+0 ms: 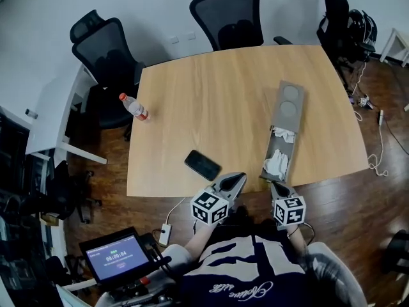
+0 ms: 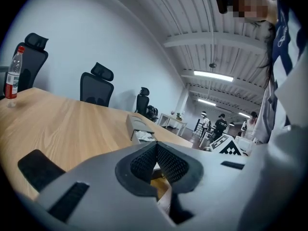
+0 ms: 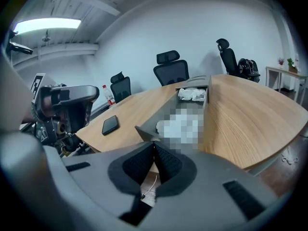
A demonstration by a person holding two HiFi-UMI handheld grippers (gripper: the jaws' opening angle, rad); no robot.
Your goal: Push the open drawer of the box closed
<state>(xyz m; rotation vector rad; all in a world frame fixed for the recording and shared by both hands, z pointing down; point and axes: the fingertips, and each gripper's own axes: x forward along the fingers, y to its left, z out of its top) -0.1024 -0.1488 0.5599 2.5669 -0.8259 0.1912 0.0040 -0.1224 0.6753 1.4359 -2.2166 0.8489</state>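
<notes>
A long grey box [image 1: 289,100] lies on the wooden table [image 1: 211,101], right of centre. Its drawer [image 1: 270,152] is pulled out toward the near edge and holds white crumpled cloths [image 1: 277,162]. My right gripper [image 1: 278,188] is shut and hovers just off the table edge, right in front of the drawer's end. In the right gripper view the drawer [image 3: 206,124] stretches away straight ahead of the shut right gripper [image 3: 154,146]. My left gripper [image 1: 234,180] is also shut, at the table edge left of the drawer. Ahead and to the right of the left gripper [image 2: 156,146] I see the box [image 2: 136,123].
A black phone [image 1: 202,164] lies near the front edge, left of the drawer. A plastic bottle [image 1: 133,106] with a red cap stands at the table's left side. Office chairs [image 1: 227,15] ring the far side. A timer screen [image 1: 117,255] sits low at my left.
</notes>
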